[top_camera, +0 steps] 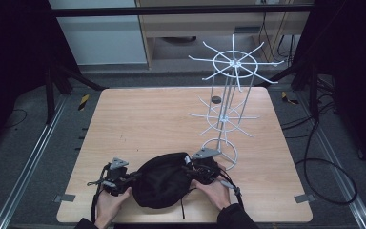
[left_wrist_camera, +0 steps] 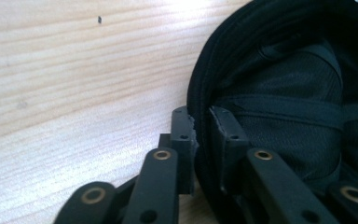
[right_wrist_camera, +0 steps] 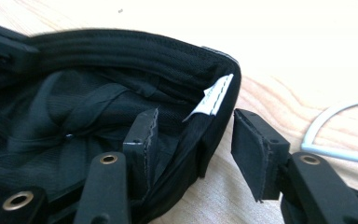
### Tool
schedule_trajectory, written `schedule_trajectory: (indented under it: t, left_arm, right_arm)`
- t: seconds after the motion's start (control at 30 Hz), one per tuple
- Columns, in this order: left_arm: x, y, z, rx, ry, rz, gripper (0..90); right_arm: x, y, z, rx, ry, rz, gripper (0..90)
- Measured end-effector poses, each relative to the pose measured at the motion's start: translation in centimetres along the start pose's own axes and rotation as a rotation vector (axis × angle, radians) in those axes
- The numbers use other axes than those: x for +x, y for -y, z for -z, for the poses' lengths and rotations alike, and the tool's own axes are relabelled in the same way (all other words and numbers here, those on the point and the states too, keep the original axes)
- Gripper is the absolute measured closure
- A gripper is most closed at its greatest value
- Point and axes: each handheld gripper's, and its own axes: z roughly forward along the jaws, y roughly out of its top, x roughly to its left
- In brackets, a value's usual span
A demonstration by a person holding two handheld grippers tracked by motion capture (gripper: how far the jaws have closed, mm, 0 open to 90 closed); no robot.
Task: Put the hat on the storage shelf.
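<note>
Black jaws of the left gripper (left_wrist_camera: 201,126) clamp the rim of the black cap (top_camera: 162,179), which lies upside down at the near edge of the wooden table (top_camera: 147,119). Right gripper (right_wrist_camera: 193,133) jaws stand apart, straddling the opposite rim without pressing it, beside the white wire rack (top_camera: 228,95).

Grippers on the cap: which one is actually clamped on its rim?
The left gripper: its jaws pinch the black cap rim. The right gripper straddles it, jaws apart.

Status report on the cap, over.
Left gripper clamped on black cap rim. Right gripper open, rim between fingers. White wire rack stands beside the cap.
</note>
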Motion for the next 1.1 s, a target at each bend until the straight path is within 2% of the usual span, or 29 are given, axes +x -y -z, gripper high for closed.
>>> schedule_trajectory:
  t: [0.07, 0.1, 0.13, 0.2, 0.23, 0.27, 0.37, 0.47, 0.57, 0.63, 0.7, 0.83, 0.87, 0.93, 1.0, 1.1]
  left_arm:
    - [-0.1, -0.1, 0.2, -0.028, -0.010, -0.012, 81.4]
    - [-0.2, -0.2, 0.4, -0.038, -0.014, -0.016, 81.8]
    - [-0.2, -0.2, 0.4, -0.045, -0.018, -0.020, 81.8]
    - [-0.1, -0.2, 0.5, -0.050, -0.020, -0.020, 81.8]
    - [-0.1, -0.2, 0.5, -0.054, -0.020, -0.020, 81.8]
    - [0.0, -0.2, 0.5, -0.056, -0.018, -0.017, 81.7]
    - [0.1, -0.4, 0.5, -0.076, -0.022, -0.013, 81.4]
    - [0.2, -0.7, 0.4, -0.093, -0.026, -0.009, 80.8]
    - [0.3, -0.8, 0.1, -0.104, -0.020, -0.010, 80.4]
    - [0.3, -0.9, -0.1, -0.105, -0.026, -0.012, 80.2]
    - [0.5, -1.1, -0.5, -0.107, -0.030, -0.007, 80.1]
    - [0.6, -1.4, -0.8, -0.116, -0.030, -0.003, 79.9]
    - [0.6, -1.6, -1.2, -0.125, -0.026, 0.001, 79.8]
    - [0.7, -1.8, -1.7, -0.127, -0.020, 0.009, 79.5]
    - [0.6, -1.9, -2.1, -0.118, -0.020, -0.001, 78.9]
    - [0.6, -1.9, -2.1, -0.115, -0.010, -0.010, 77.9]
  right_arm:
    - [-0.1, 0.1, -0.3, 0.028, -0.002, -0.012, 58.9]
    - [-0.2, 0.3, -0.3, 0.057, 0.002, -0.031, 68.3]
    - [-0.2, 0.3, -0.3, 0.057, 0.002, -0.031, 68.3]
    - [-0.3, 0.4, -0.1, 0.063, 0.012, -0.047, 77.0]
    - [-0.3, 0.3, 0.1, 0.048, 0.011, -0.046, 78.6]
    - [-0.3, 0.2, 0.3, 0.036, 0.011, -0.053, 79.4]
    - [0.1, -0.2, 1.2, -0.024, 0.014, -0.025, 80.3]
    - [1.0, -1.0, 2.8, -0.143, 0.009, 0.031, 80.4]
    - [1.9, -1.5, 3.8, -0.208, 0.006, 0.083, 80.5]
    - [2.1, -1.6, 4.0, -0.218, 0.001, 0.091, 80.5]
    - [2.9, -2.0, 4.5, -0.254, -0.022, 0.127, 80.5]
    - [3.5, -2.2, 4.8, -0.276, -0.041, 0.156, 80.6]
    - [3.9, -2.3, 5.0, -0.286, -0.045, 0.185, 80.7]
    - [4.1, -2.4, 5.0, -0.291, -0.053, 0.201, 80.8]
    - [4.2, -2.4, 5.0, -0.284, -0.063, 0.216, 80.8]
    - [4.0, -2.1, 4.9, -0.272, -0.042, 0.221, 80.9]
